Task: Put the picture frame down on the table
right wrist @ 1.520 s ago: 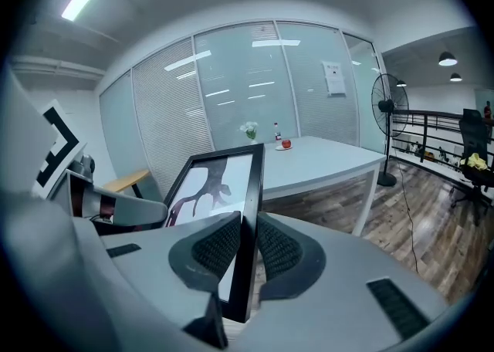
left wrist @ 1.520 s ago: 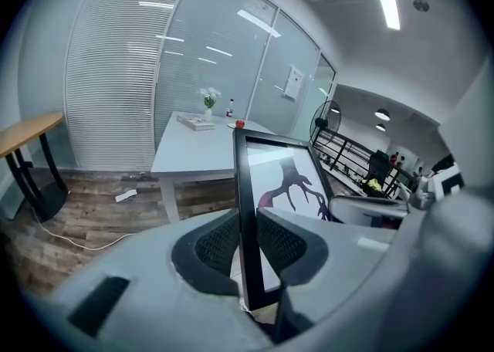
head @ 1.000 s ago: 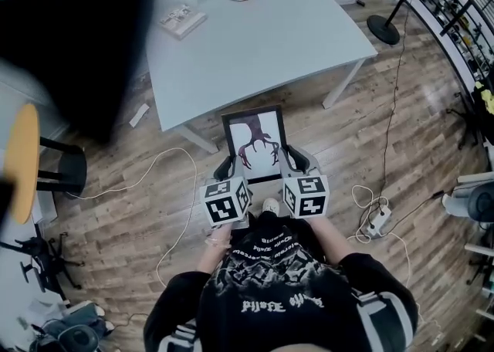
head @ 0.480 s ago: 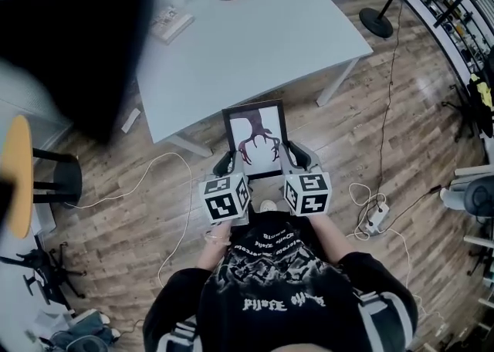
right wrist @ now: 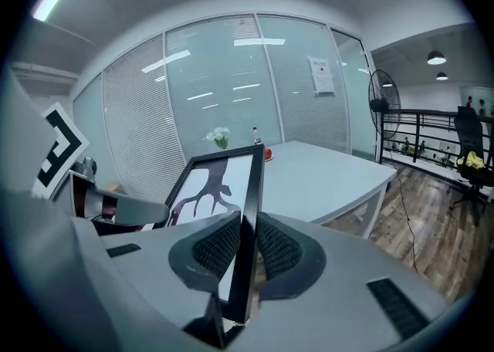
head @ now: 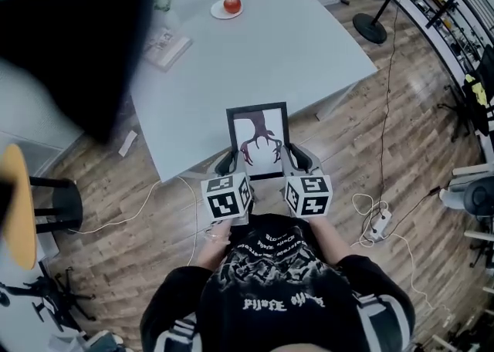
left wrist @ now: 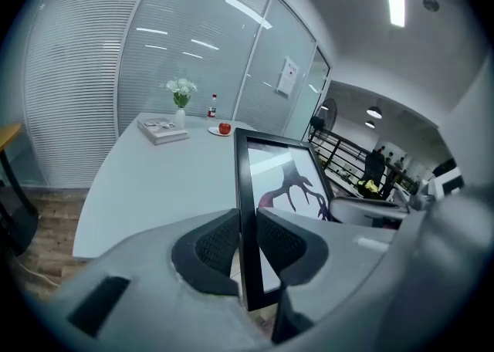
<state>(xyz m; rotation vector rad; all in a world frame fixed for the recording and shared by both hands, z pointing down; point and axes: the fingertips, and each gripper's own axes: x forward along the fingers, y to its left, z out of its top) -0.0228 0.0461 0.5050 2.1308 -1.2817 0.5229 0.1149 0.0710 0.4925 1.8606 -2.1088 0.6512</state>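
Since a second ago the frame [head: 258, 140] has come nearer the table [head: 255, 49], its top now over the near edge; it is still in the air; the left gripper [head: 225, 164] is closed on its left bar, the right gripper [head: 298, 159] on its right bar; it seems light, stiff and maybe glass-fronted, so the side bars are the safe hold

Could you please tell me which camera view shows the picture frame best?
The head view: the picture frame faces the camera, its branching print plain. The left gripper view and right gripper view show it steeply foreshortened, nearly edge-on.
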